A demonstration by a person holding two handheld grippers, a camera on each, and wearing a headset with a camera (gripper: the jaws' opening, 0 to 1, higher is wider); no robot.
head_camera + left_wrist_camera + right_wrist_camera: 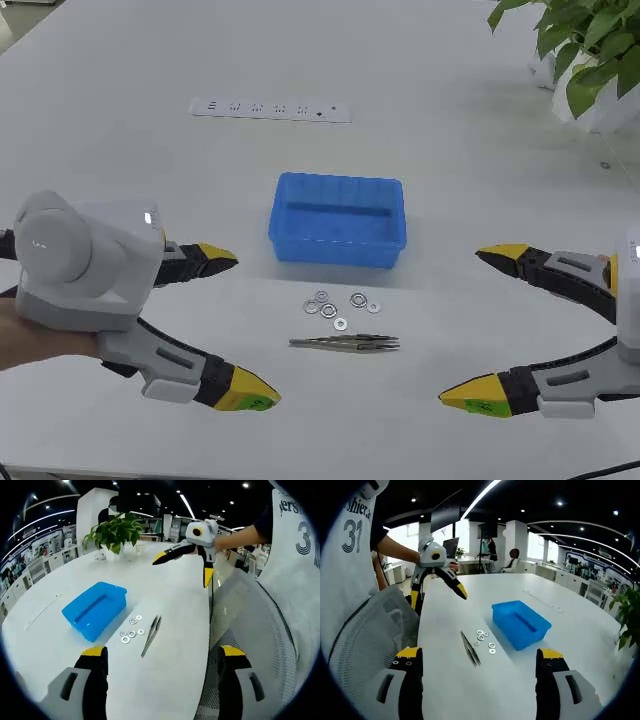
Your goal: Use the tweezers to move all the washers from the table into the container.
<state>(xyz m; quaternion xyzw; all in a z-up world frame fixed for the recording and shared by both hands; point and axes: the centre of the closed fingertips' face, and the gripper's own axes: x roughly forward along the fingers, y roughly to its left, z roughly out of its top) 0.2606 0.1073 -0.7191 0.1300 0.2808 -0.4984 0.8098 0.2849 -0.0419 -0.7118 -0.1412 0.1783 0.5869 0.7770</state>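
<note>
Left claw (255,328) and right claw (462,325) both spread wide over the white surface (460,160), right one cropped at frame edge, washers (337,308) clustered between tweezers (345,342) and blue container (336,251), power strip (270,108) beyond, plant (590,50) partly cut off

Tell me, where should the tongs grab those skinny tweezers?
Grab the tweezers around their middle, coming down from above with the right tongs closing across their thin width. They lie flat on the table, long and skinny, and the washers sit just beyond them, so keeping to the near side probably avoids bumping those.
</note>
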